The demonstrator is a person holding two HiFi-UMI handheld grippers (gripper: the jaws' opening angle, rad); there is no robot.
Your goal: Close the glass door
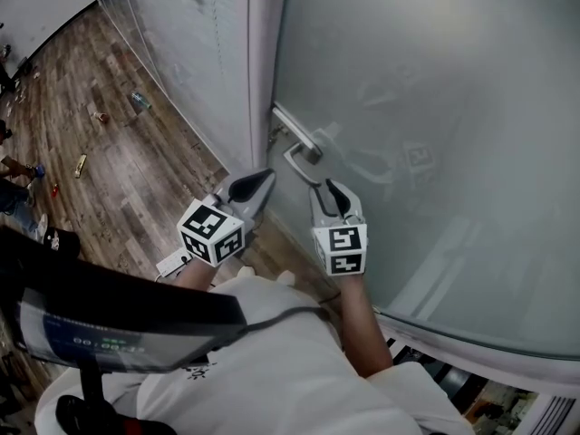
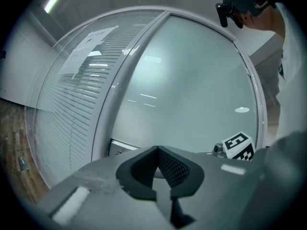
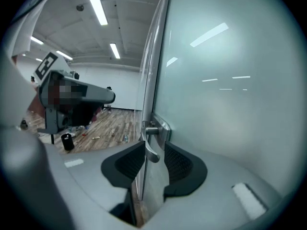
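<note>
Frosted glass fills most of what the head camera sees: the glass door (image 1: 435, 152) stands on the right, its free edge close beside the white frame post (image 1: 261, 62), with a slatted glass panel and the wooden floor (image 1: 136, 179) beyond that post on the left. The lever handle (image 3: 152, 152) sits at the door's free edge, and the right gripper (image 1: 328, 185) has it. Its jaws are drawn in with one pad on each side of the lever's end, and as far as I can judge they are pinching it (the right gripper view shows almost no gap on either side). The left gripper (image 1: 265, 178) hangs just beside the frame post near the handle, holding nothing, with its jaws pressed together at the tips. The grasp therefore looks done, and what is left is the swing itself. Seen along the right gripper, the door's edge is exposed, with the room and floor visible past it, so I read the door as not yet home in its frame, though near it. Whether the latch has caught cannot be told from these views. What remains, by my reading, is to bring the door edge flush against the post and then let go of the lever.
</note>
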